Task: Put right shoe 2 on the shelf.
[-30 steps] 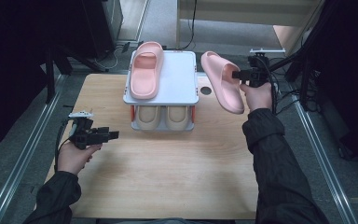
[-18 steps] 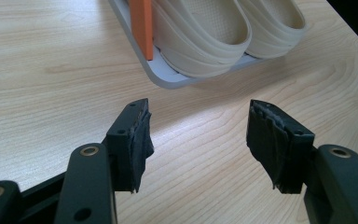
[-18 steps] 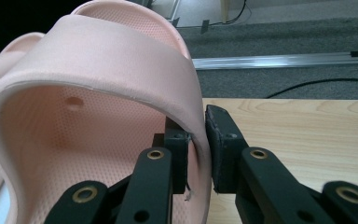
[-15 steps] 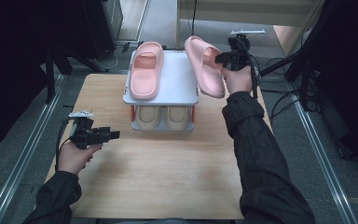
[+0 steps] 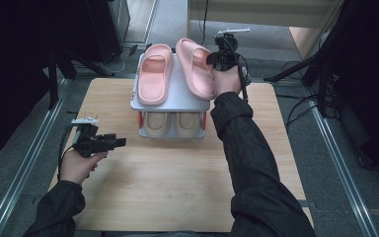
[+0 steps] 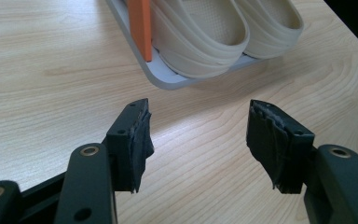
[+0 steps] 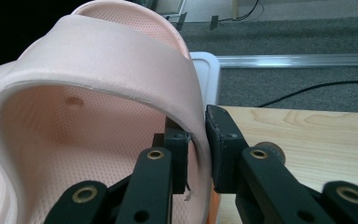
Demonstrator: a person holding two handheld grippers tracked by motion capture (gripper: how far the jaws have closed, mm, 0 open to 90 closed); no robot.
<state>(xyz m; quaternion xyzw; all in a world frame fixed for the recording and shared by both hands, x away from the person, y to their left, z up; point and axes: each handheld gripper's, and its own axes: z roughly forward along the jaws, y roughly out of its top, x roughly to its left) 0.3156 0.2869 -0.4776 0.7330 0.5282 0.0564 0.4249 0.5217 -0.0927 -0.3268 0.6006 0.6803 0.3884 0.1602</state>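
- Plainly, at about eight o'clock on the table (image 5: 177, 182), the left gripper (image 5: 120, 142) rested near the wood with its jaws spread wide and nothing between them; in the left gripper view, bare tabletop showed between the taped pads (image 6: 140, 135).
- Ahead of it, toward one o'clock from that gripper, the two-tier rack (image 5: 177, 98) stood at twelve o'clock on the table, its orange post (image 6: 140, 28) and grey lower tray (image 6: 168, 79) close by in the left gripper view.
- On the lower tier a pair of beige slippers (image 5: 172, 123) sat side by side, apparently already stored.
- On the top shelf the first pink slipper (image 5: 154, 74) lay flat at the left half, toe pointing away.
- Just right of it, the second pink slipper (image 5: 195, 66) hung tilted over the shelf's right half, not yet laid down; whether its sole touched the shelf could not be told.
- The right gripper (image 5: 211, 60), at three o'clock of that slipper, was clamped on the slipper's strap, one pad inside and one outside, as the right gripper view showed (image 7: 193, 154).
- By my judgement the work was nearly done: what remained was lowering this slipper flat beside its mate and letting go.
- Little stood in the way; the first slipper's nearness left only a narrow free strip, so the pair might bump or overlap.
- Cables (image 5: 301, 103) and dark stands lay on the floor at two o'clock, well apart.
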